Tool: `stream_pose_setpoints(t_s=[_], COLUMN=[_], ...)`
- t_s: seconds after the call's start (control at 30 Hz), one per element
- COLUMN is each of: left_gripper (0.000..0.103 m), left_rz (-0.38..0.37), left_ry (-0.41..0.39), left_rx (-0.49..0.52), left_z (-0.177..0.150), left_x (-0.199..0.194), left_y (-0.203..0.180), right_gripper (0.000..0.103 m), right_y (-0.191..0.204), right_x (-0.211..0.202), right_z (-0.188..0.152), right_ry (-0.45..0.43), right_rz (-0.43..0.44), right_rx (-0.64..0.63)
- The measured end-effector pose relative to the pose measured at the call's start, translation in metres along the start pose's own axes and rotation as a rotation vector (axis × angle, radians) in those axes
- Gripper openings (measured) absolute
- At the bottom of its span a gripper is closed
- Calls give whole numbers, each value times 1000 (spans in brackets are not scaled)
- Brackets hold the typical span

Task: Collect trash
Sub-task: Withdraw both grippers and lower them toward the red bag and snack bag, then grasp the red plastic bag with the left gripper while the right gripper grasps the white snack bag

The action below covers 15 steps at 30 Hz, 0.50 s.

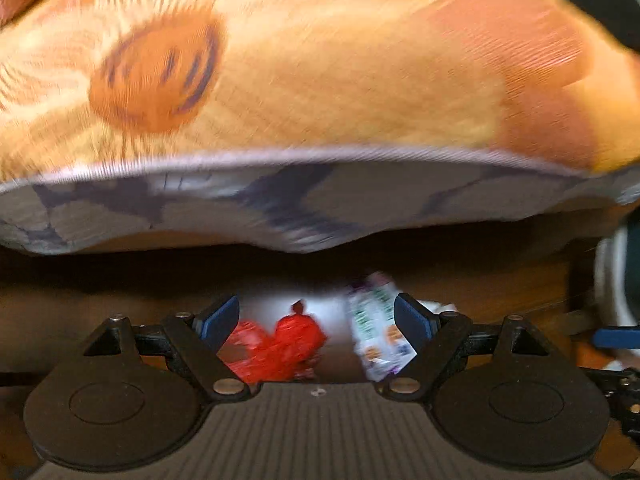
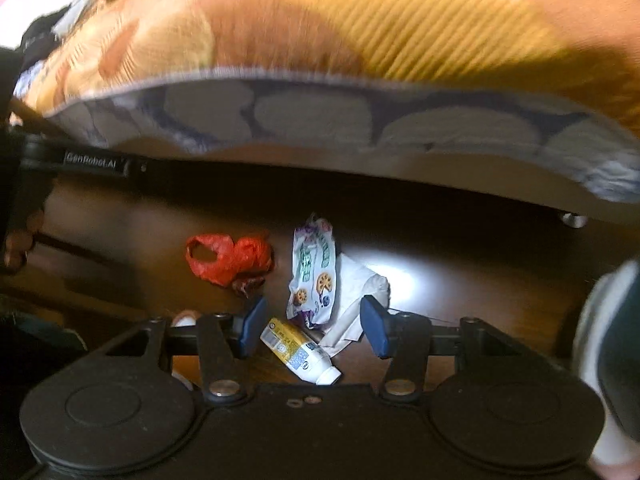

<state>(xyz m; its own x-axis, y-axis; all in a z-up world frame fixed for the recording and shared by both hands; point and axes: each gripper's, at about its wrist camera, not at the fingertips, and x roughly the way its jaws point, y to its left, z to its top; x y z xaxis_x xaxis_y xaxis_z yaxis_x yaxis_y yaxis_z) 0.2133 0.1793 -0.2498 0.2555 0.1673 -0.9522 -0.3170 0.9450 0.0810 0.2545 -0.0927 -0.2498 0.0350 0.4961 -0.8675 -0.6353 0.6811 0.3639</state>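
Note:
Trash lies on a dark wooden floor (image 2: 132, 224) beside a bed. In the right wrist view I see a crumpled red plastic bag (image 2: 228, 258), a white and purple cookie wrapper (image 2: 314, 276), crumpled white tissue (image 2: 360, 292) and a small yellow and white bottle (image 2: 298, 354) lying on its side. My right gripper (image 2: 314, 326) is open just above the bottle and tissue. In the left wrist view, my left gripper (image 1: 318, 320) is open above the red bag (image 1: 280, 346), with the wrapper (image 1: 378, 334) by its right finger. Nothing is held.
An orange sunflower bedspread (image 1: 320, 80) with a grey patterned edge (image 2: 312, 116) overhangs the floor just behind the trash. The left gripper's black body (image 2: 92, 162) shows at the left of the right wrist view. A white-rimmed dark container (image 1: 618, 276) stands at the right.

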Motion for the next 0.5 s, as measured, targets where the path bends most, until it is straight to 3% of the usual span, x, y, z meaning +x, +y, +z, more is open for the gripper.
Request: stream_pose_setpoints(t_s=[0.3,0.5], left_gripper=[85,85], left_rz=[-21,-37], left_ry=[179,228], left_rx=[86,179], left_z=[-23,-39], left_x=[101,156], left_y=[25,17], right_gripper=[52,52], right_y=[-2,-8], right_x=[95,160], right_z=[18,29], right_ry=[95,160], right_rz=[7,3], right_rx=[-62,-48])
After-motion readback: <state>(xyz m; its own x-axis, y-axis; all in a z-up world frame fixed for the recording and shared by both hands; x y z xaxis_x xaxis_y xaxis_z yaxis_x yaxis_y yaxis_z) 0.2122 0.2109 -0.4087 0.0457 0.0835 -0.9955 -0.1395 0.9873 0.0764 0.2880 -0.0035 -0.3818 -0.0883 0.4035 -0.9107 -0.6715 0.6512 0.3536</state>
